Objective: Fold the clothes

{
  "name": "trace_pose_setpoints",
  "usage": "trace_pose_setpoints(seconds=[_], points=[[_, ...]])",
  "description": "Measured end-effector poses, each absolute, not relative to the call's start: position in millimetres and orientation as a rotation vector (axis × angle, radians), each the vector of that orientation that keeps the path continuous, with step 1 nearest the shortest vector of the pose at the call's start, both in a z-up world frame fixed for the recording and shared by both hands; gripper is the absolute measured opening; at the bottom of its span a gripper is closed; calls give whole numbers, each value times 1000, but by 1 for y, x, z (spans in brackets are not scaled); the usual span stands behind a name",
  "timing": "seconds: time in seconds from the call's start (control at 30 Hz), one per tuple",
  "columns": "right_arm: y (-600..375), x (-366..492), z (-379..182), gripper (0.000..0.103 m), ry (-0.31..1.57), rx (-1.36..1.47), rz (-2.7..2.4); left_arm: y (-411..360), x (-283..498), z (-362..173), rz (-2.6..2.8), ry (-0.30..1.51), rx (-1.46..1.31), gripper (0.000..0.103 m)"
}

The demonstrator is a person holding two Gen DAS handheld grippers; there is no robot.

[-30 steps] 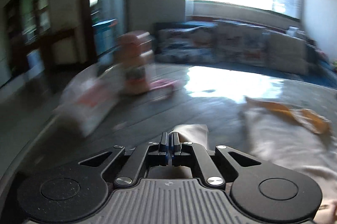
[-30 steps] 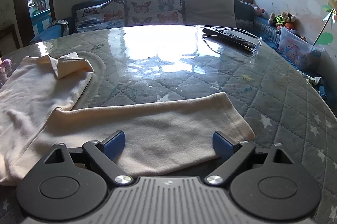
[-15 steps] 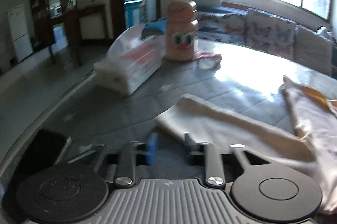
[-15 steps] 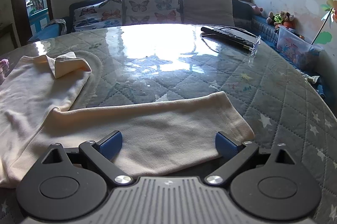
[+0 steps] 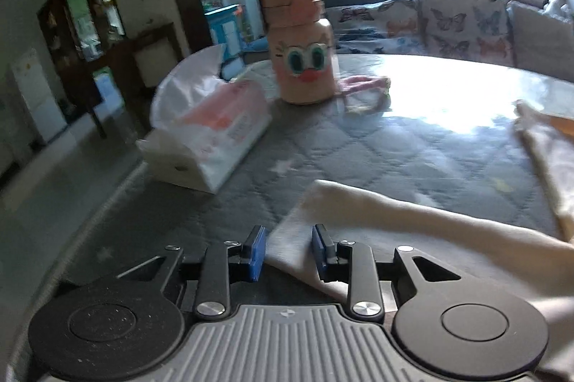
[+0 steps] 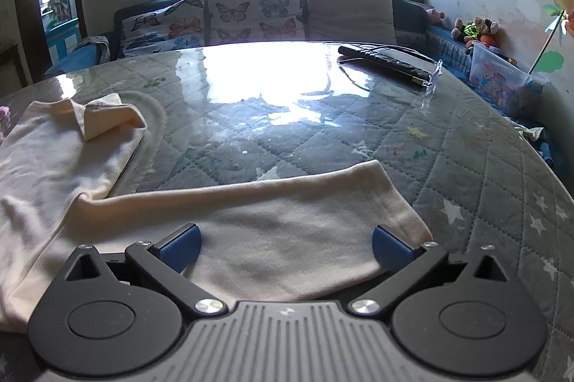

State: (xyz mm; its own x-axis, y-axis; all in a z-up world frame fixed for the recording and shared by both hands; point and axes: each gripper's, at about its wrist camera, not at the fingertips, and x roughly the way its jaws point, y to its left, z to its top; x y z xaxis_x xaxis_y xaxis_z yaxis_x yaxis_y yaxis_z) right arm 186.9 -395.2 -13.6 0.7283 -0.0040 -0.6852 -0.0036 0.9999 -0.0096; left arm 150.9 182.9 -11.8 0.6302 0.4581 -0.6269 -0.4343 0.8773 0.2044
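A cream long-sleeved garment [image 6: 53,173] lies spread on the quilted table. In the right wrist view its right sleeve [image 6: 287,224] stretches across in front of me, and my right gripper [image 6: 285,247] is wide open just above the sleeve's cuff end. In the left wrist view the left sleeve [image 5: 412,220] lies flat, and my left gripper [image 5: 288,254] is open with the cuff corner between its blue pads, not pinched. The collar [image 6: 107,116] lies folded at the far left.
A tissue pack [image 5: 211,138] and a peach cartoon-face bottle [image 5: 301,48] stand at the table's left. A pink item [image 5: 362,87] lies beside the bottle. A black keyboard [image 6: 387,62] lies far right. A sofa with butterfly cushions [image 6: 254,12] stands behind the table.
My left gripper was shut on the sleeve cuff, then opened and let it drop flat on the table. My right gripper stayed open above the right sleeve, nearly still.
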Motion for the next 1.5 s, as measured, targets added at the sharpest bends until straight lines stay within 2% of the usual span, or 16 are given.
trace_pose_setpoints(seconds=[0.13,0.27,0.33,0.47,0.6,0.77,0.93,1.0,1.13,1.2,1.3,1.5], points=[[-394,185,-10,98,753,-12,0,174,139,-3,474,732,47,32],[-382,171,2,96,727,-35,64,140,112,9,332,694,72,43],[-374,162,9,96,715,-43,121,122,99,16,242,676,76,45],[-352,146,21,90,718,-49,274,78,71,32,56,630,103,54],[-325,129,29,82,730,-63,442,38,56,38,-93,619,140,55],[-286,108,35,75,726,-135,623,-3,43,41,-255,599,196,55],[-255,101,28,59,738,-194,710,-24,42,31,-316,623,234,54],[-246,101,22,48,746,-215,721,-25,44,25,-327,639,223,36],[-241,98,12,31,764,-230,737,-25,45,20,-360,650,209,16],[-241,97,10,17,766,-236,741,-27,44,18,-375,653,215,5],[-245,95,12,9,760,-241,730,-29,40,18,-398,655,216,3],[-254,76,26,8,734,-315,749,-30,22,23,-469,661,237,3]])
